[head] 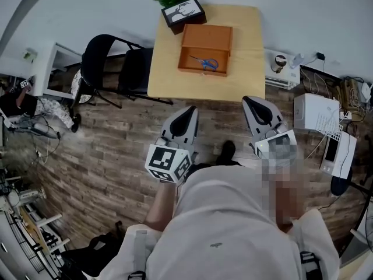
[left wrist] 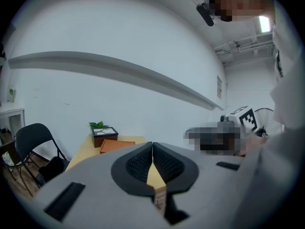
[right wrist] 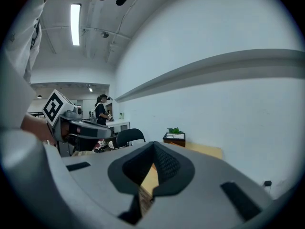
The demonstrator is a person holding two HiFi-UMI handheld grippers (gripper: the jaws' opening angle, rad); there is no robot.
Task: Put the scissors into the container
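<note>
Scissors with blue handles lie inside the shallow orange-brown wooden container, which sits on the light wooden desk just in front of a black box with a leaf picture and a green plant. Judging by that, the task looks finished: nothing seems left but to stand clear. The left hand-held gripper and the right hand-held gripper are both held close to the person's body, over the wood-plank floor and well apart from the desk. In its own view the left hand-held gripper has its ribbed pads pressed together with nothing between them, and the right hand-held gripper is likewise closed and empty. From the left gripper view only the edge of the container shows, and the scissors cannot be seen in it. From above they are small, so whether the blades are open or shut is hard to make out, as is whether the flat upper part of the container is a hinged lid.
</note>
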